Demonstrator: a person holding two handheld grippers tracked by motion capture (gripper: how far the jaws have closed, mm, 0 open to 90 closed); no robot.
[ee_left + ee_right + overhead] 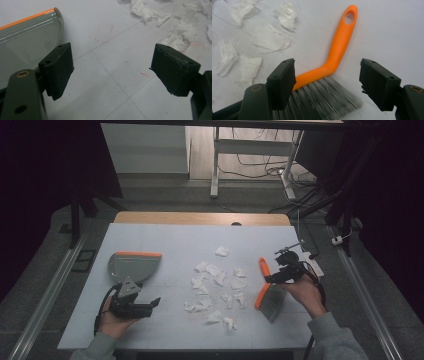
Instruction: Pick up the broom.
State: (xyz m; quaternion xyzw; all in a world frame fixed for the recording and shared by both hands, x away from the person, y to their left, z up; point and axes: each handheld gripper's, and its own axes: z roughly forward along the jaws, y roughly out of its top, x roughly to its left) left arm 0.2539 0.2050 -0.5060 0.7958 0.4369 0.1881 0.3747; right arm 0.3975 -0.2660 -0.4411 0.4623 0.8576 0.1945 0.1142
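Note:
A grey dustpan [134, 265] with an orange lip lies on the left of the white table. My left gripper [144, 304] hovers just in front of it, open and holding nothing. In the left gripper view the dustpan [23, 37] sits beyond the left jaw of the gripper [112, 72]. Several torn white paper scraps [217, 287] are scattered mid-table. A brush with an orange handle [263, 270] and grey bristles [272, 301] lies to their right. My right gripper [327, 82] is open just above the brush, its jaws either side of the bristles [322, 102] and the bend in the handle [339, 47].
The white table top [165, 237] has a wooden strip along its far edge. More scraps [175, 27] lie ahead of the left gripper and scraps [269, 37] left of the brush. Desk legs and cables stand on the floor behind.

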